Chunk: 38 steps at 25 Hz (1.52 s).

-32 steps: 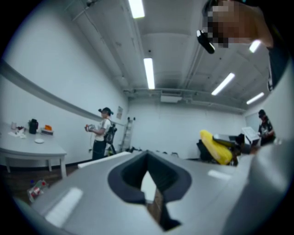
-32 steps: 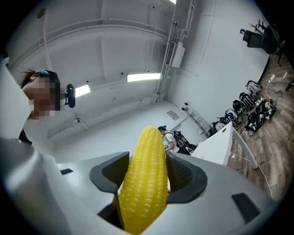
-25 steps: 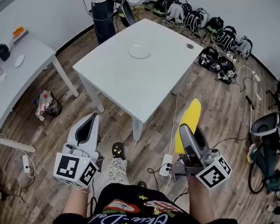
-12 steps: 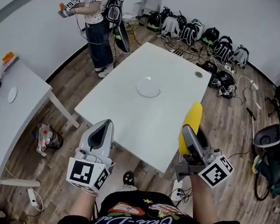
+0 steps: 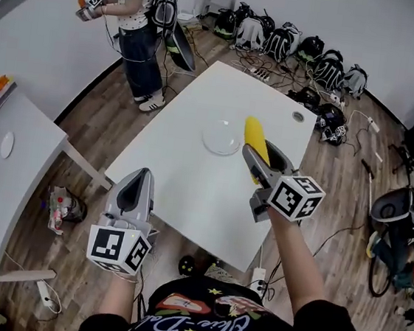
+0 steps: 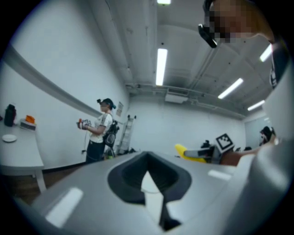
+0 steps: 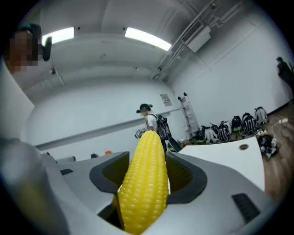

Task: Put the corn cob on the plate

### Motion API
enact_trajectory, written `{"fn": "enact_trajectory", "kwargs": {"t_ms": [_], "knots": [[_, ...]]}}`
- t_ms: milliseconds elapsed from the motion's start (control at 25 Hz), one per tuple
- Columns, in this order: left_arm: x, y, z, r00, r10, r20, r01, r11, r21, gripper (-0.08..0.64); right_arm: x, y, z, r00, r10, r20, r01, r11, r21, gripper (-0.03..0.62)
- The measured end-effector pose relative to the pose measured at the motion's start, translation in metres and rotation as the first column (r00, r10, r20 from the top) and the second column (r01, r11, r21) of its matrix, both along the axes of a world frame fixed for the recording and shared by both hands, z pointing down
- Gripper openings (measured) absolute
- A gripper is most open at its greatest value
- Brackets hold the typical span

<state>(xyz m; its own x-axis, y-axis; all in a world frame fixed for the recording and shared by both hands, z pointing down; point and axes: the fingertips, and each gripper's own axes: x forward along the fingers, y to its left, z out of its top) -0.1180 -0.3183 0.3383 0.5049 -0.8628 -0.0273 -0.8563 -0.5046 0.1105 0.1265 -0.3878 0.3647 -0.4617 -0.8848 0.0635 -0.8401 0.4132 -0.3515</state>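
Corn cob [image 7: 146,179] check: where's it at, and how will it handle? (jo)

Right gripper [image 5: 260,166] has it clamped by the butt end, a jaw pressed on each side, with most of the cob sticking out past the tips. It's up in the air over the white table [image 5: 182,188], tip just beside the right rim of the plate [image 5: 221,137]. Looks stiff and light to me, maybe plastic, and the bumpy kernels should keep it from slipping. It's round though, so my guess is it rolls if it lands on the rim. Holding it low on the end seems right, since that leaves the length free to lay flat. (dex)

And the other tool? Anything in the way? (jo)

Left gripper [image 5: 139,184] is closed on nothing, jaws together, down by the table's near-left edge, well apart from the plate. Path looks free to me. The plate is bare, and the only other thing on top is a small round grommet [image 5: 297,116] toward the far right. Another person [image 5: 139,12] stands past the far-left corner, backpacks [image 5: 295,41] line the wall, and a second table [image 5: 13,176] sits off left, none of them near the plate. It's a pale plate on a white top, so the rim is easy to misjudge. (dex)
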Motion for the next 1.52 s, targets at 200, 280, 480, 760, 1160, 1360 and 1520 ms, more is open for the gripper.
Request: {"fn": "enact_trajectory", "kwargs": {"t_ms": [200, 280, 480, 760, 1160, 1360, 1520], "knots": [[0.001, -0.01, 0.006, 1.0, -0.012, 0.013, 0.012, 1.0, -0.02, -0.014, -0.003, -0.078, 0.064, 0.994, -0.012, -0.112, -0.01, 0.98, -0.196, 0.261], [-0.002, -0.015, 0.014, 0.999, -0.033, 0.023, 0.034, 0.998, -0.043, -0.014, -0.004, -0.105, 0.092, 0.99, -0.008, -0.137, -0.026, 0.968, -0.248, 0.259], [-0.008, -0.024, 0.029, 0.994, -0.082, 0.071, 0.088, 0.993, -0.085, -0.014, 0.002, -0.154, 0.146, 0.981, -0.01, -0.196, -0.058, 0.941, -0.334, 0.259], [-0.021, -0.044, 0.056, 0.988, -0.146, 0.044, 0.152, 0.971, -0.183, -0.014, -0.011, -0.197, 0.193, 0.935, -0.098, -0.34, -0.041, 0.925, -0.379, 0.259], [-0.013, -0.069, 0.064, 0.983, -0.142, 0.113, 0.161, 0.969, -0.187, -0.014, -0.032, -0.211, 0.233, 0.858, -0.211, -0.468, 0.008, 0.917, -0.4, 0.259], [-0.013, -0.075, 0.066, 0.982, -0.144, 0.118, 0.165, 0.968, -0.188, -0.014, -0.036, -0.221, 0.237, 0.799, -0.248, -0.547, 0.03, 0.926, -0.376, 0.259], [-0.013, -0.068, 0.073, 0.985, -0.127, 0.117, 0.149, 0.968, -0.203, -0.014, -0.04, -0.209, 0.229, 0.823, -0.246, -0.511, 0.089, 0.946, -0.311, 0.259]]}}
